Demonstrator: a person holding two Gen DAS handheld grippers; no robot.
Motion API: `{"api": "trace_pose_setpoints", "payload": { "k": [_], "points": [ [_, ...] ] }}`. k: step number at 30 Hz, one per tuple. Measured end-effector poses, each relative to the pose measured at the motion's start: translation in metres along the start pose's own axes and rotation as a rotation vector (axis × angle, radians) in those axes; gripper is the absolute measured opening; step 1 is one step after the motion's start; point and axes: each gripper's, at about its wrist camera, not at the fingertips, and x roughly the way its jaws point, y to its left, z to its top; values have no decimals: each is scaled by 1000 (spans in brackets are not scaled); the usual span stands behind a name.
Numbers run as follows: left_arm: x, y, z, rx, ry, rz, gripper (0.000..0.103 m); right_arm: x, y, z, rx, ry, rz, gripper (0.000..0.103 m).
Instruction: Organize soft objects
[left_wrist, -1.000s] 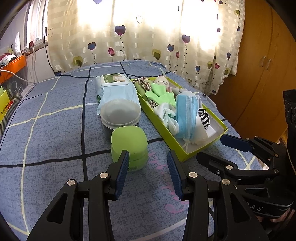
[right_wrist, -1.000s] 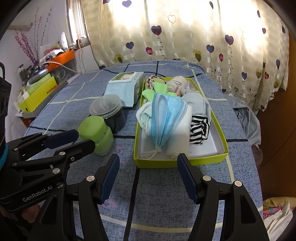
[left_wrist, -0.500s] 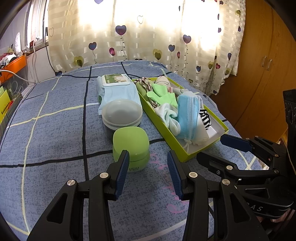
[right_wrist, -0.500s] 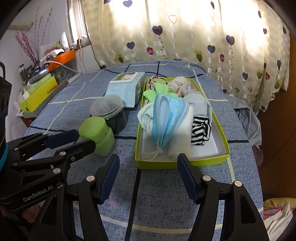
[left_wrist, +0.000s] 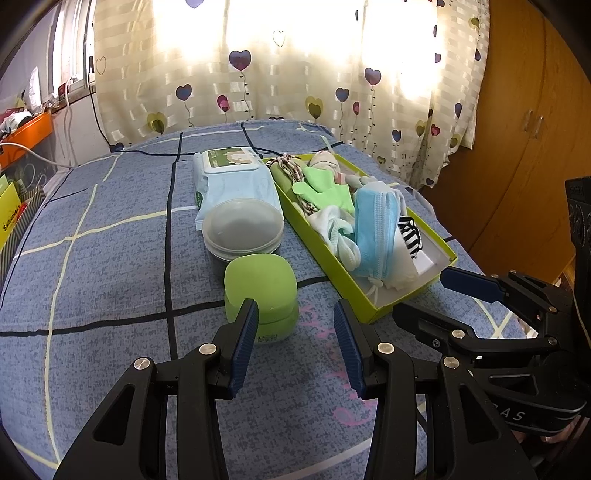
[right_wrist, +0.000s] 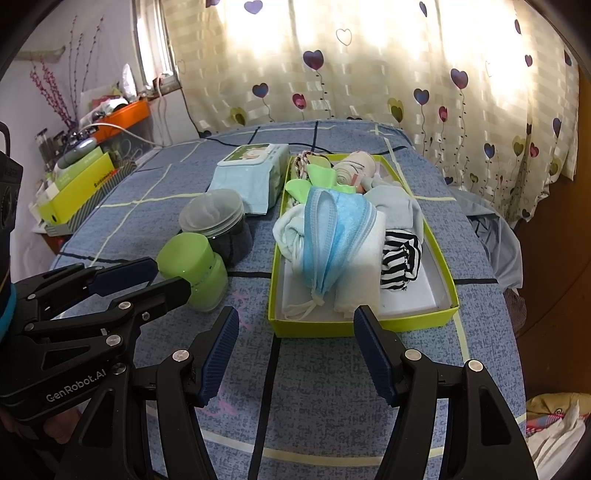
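A lime-green box (right_wrist: 364, 326) lies on the blue checked bed, packed with soft things: blue face masks (right_wrist: 332, 229), a white cloth (right_wrist: 360, 273), a black-and-white striped cloth (right_wrist: 400, 264), a green glove (left_wrist: 325, 188) and rolled socks (right_wrist: 356, 168). My right gripper (right_wrist: 295, 314) hovers open just in front of the box's near wall, with nothing between its fingers. My left gripper (left_wrist: 295, 314) is open too, empty, just before a green jar (left_wrist: 260, 284). Each gripper shows in the other's view: the right gripper (left_wrist: 421, 295) and the left gripper (right_wrist: 170, 277).
Left of the box stand the green jar (right_wrist: 192, 266), a clear lidded tub (left_wrist: 242, 225) and a pack of wipes (left_wrist: 232, 177). A cluttered shelf with a yellow box (right_wrist: 79, 190) is at the left, a wooden wardrobe (left_wrist: 524, 129) at the right, and a heart-print curtain (right_wrist: 369, 66) behind.
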Motion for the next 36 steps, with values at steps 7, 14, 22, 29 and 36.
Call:
{"api": "trace_pose_setpoints", "payload": {
  "k": [7,14,22,29,36],
  "points": [
    [0,0,0,0,2,0,44,0,0,0,0,2,0,65],
    [3,-1,-1,-2,8,3,44,3,-2,0,2,6,4,65],
    [2,-1,-3,-3,10,4,44,3,-2,0,3,6,4,65],
    [1,0,-4,-7,11,5,44,2,0,-1,1,6,3,65],
    [1,0,-4,-8,13,5,44,4,-1,0,3,8,5,65]
  ]
}}
